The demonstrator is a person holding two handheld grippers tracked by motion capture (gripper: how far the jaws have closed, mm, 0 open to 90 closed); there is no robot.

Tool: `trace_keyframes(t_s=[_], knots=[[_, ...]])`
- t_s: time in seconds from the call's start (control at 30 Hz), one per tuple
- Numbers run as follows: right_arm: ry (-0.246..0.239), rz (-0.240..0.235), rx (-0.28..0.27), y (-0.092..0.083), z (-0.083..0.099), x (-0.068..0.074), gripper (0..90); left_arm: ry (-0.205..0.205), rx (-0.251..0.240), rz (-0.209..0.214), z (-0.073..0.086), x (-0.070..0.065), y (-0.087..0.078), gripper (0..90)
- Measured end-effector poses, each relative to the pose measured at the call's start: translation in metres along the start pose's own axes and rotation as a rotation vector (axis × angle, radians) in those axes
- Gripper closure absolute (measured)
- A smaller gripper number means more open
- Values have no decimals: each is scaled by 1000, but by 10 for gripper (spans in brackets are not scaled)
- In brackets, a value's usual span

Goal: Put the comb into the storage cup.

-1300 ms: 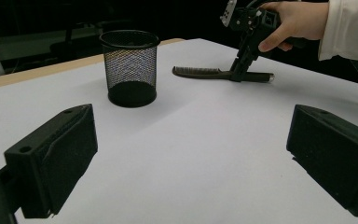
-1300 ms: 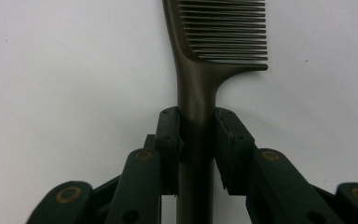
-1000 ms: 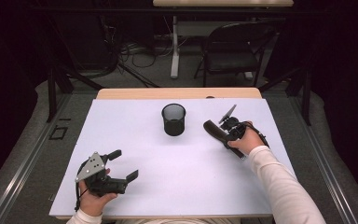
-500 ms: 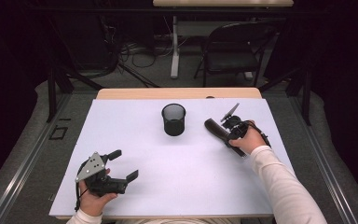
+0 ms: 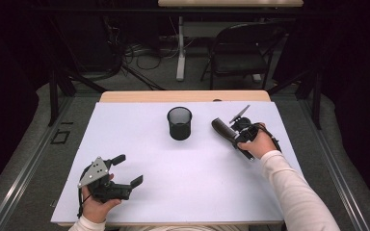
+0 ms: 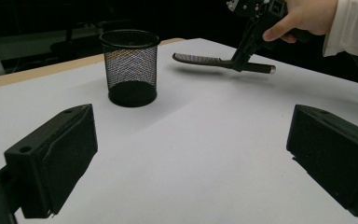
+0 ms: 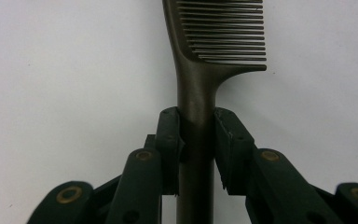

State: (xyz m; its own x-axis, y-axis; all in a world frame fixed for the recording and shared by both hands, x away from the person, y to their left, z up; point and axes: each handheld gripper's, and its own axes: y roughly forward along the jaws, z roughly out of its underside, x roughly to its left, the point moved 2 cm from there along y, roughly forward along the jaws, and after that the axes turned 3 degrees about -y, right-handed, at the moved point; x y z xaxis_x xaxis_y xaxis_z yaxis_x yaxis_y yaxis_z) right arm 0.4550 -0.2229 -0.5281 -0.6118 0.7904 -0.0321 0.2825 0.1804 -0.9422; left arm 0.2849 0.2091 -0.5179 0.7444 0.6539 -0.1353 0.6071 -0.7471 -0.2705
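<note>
A dark comb hovers just above the white table sheet right of centre, its toothed end toward the black mesh cup. My right gripper is shut on the comb's handle. In the right gripper view both pads press the handle of the comb, teeth pointing away. My left gripper rests at the near left, open with nothing between its fingers. From the left gripper view I see the mesh cup upright, and beyond it the comb level in the right gripper.
The bare wooden far edge of the table runs behind the sheet. A folding chair and floor cables lie beyond it. Dark curtains close in both sides.
</note>
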Motion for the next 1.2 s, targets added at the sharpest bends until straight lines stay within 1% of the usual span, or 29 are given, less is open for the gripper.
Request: trace_keyframes(t_s=[0.03, 0.07, 0.17, 0.23, 0.27, 0.3, 0.33, 0.37, 0.43, 0.47, 0.5, 0.53, 0.57, 0.6, 0.63, 0.67, 0.7, 0.77, 0.8, 0.83, 0.87, 0.97, 1.03, 1.07, 1.1, 1.13, 1.17, 1.2], knots=[[8, 0, 0, -1, 0, 1, 729, 1, 2, 1, 0, 0, 0, 19], [-13, 4, 1, -3, 0, -1, 729, 1, -1, 0, 0, 0, 0, 19], [7, 0, -9, -7, 0, 2, 729, 3, 1, -2, 0, 0, 0, 23], [-11, 2, -28, -8, -1, 2, 729, 2, 2, -2, 0, 0, 0, 23], [-4, 2, -32, -10, -1, 3, 729, 2, 0, -2, 0, 0, 0, 23], [-20, 3, -37, -11, -1, 3, 729, 2, -1, -4, 0, 0, 0, 23], [-16, 2, -27, -13, -1, 5, 729, 1, 1, -5, 0, 0, 0, 23], [-24, 5, -29, -14, -1, 5, 729, 3, 3, -3, 0, 0, 0, 23], [-18, 5, -50, -15, -1, 8, 729, 2, -2, -2, 0, 0, 0, 23], [-23, 6, -61, -16, -2, 8, 729, 2, -2, -3, 0, 0, 0, 23], [-22, 9, -52, -18, -2, 9, 729, 2, -2, -3, 0, 0, 0, 23], [-26, 10, -75, -17, -2, 9, 729, 1, -2, -4, 0, 0, 0, 23], [-25, 11, -67, -19, -1, 10, 729, 3, 3, -4, 0, 0, 0, 24], [-30, 15, -86, -19, -1, 10, 729, 3, 3, -4, 0, 0, 0, 24], [-35, 16, -91, -21, -1, 11, 729, 3, 3, -4, 0, 0, 0, 26], [-34, 17, -83, -23, -1, 11, 729, 4, 3, -4, 0, 0, 0, 26], [-30, 17, -106, -23, -1, 13, 729, 4, 3, -4, 0, 0, 0, 26], [-36, 14, -103, -25, -1, 13, 729, 4, 3, -5, 0, 0, 0, 26], [-35, 15, -118, -26, 0, 14, 729, 4, 4, -4, 0, 0, 0, 26], [-36, 12, -107, -28, 0, 14, 729, 4, 3, -4, 0, 0, 0, 26], [-35, 12, -122, -28, 0, 15, 729, 4, 1, -3, 0, 0, 0, 26], [-37, 12, -122, -31, 1, 16, 729, 4, 3, -5, 0, 0, 0, 26], [-37, 13, -139, -33, 2, 17, 729, 3, 2, -3, 0, 0, 0, 27], [-39, 13, -137, -34, 2, 18, 729, 4, 4, -4, 0, 0, 0, 27], [-39, 11, -152, -34, 2, 19, 729, 4, 2, -2, 0, 0, 0, 27], [-39, 11, -148, -36, 3, 19, 729, 4, 1, -3, 0, 0, 0, 27], [-43, 12, -164, -37, 3, 20, 729, 4, 1, -2, 0, 0, 0, 27], [-44, 9, -165, -38, 3, 21, 729, 4, 1, -3, 0, 0, 0, 27]])
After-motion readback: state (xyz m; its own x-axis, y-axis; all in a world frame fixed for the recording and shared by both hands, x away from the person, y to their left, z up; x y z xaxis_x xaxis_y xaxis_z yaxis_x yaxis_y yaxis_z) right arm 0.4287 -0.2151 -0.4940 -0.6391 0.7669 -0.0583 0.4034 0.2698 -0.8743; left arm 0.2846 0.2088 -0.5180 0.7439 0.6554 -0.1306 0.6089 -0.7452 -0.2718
